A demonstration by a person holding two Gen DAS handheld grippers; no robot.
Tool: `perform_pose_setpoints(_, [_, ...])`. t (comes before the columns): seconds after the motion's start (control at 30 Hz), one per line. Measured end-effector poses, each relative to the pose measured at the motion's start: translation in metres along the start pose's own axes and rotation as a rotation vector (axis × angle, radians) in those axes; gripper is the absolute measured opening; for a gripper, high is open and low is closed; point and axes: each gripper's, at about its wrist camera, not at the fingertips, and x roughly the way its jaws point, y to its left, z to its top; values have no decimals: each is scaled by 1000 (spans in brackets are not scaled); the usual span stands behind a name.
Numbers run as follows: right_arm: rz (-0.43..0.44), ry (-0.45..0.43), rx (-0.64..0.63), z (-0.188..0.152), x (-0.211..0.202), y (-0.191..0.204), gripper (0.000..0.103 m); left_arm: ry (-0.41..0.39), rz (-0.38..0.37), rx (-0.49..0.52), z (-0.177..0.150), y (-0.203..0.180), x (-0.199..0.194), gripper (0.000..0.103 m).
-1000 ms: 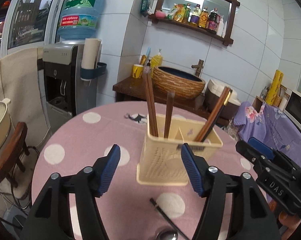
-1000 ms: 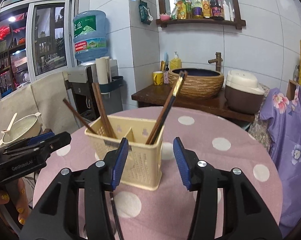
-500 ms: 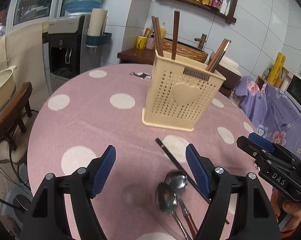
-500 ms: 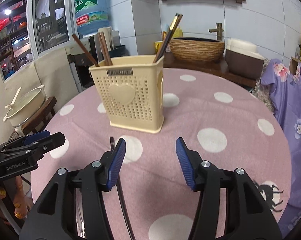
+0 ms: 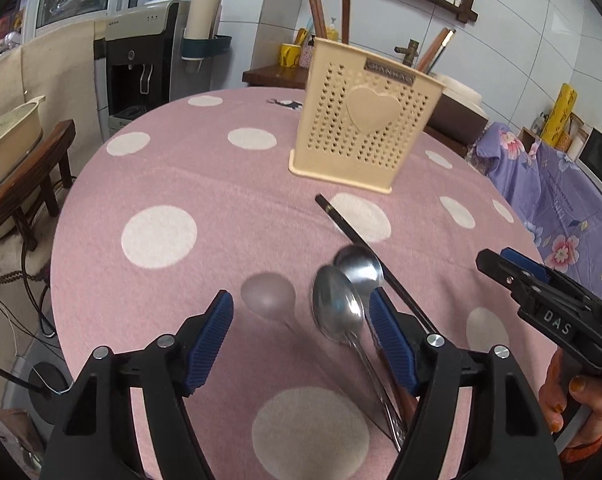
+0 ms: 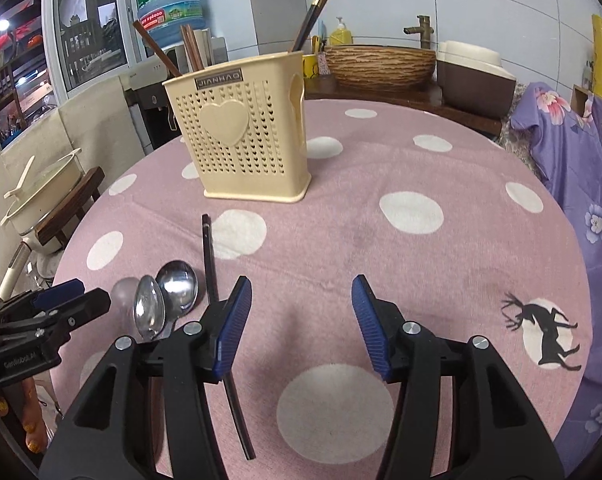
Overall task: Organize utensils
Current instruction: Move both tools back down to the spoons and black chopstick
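Both the left gripper (image 5: 301, 320) and right gripper (image 6: 299, 312) hover with fingers apart and empty above two metal spoons (image 5: 341, 300) and a black chopstick (image 6: 210, 256) lying on the table (image 6: 381, 168) near the cream utensil holder (image 6: 241, 136).

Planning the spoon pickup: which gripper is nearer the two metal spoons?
Left. The left gripper hovers right over the spoons; the right gripper sits beside them, past the black chopstick.

Table (image 5: 221, 184): holder (image 5: 365, 120), 2 spoons (image 5: 341, 304), chopstick (image 6: 210, 256).
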Motion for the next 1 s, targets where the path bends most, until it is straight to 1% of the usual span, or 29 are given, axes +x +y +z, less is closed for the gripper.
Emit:
perform_pose_setpoints(0.1, [0, 7, 1, -4, 0, 0, 53, 17, 1, -2, -7, -4, 2, 62])
perform_pose_setpoints(0.2, [5, 6, -5, -7, -2, 3, 53, 35, 21, -7, -15, -2, 5, 57])
perform_pose_setpoints(0.33, [9, 12, -9, -8, -2, 5, 53, 55, 45, -52, -18, 8, 10, 54])
perform_pose_setpoints(0.47, [17, 17, -11, -8, -1, 9, 53, 58, 80, -33, -16, 6, 14, 53])
perform_pose_setpoints(0.63, [22, 18, -19, -8, -2, 13, 53, 58, 125, -18, -13, 5, 20, 50])
perform_pose_setpoints(0.73, [23, 22, -20, -6, -1, 15, 53, 70, 149, -8, -8, 5, 25, 47])
perform_pose_setpoints(0.83, [25, 31, -18, -5, 1, 15, 53, 85, 159, -10, -3, 5, 29, 44])
perform_pose_setpoints(0.93, [33, 44, -21, -3, 6, 17, 53, 100, 162, -10, 2, 4, 34, 38])
perform_pose_setpoints(0.97, [36, 50, -25, -2, 8, 18, 53, 102, 166, -7, 4, 4, 35, 35])
perform_pose_setpoints(1.0, [40, 56, -29, 1, 10, 20, 53, 102, 171, -3, 5, 3, 37, 34])
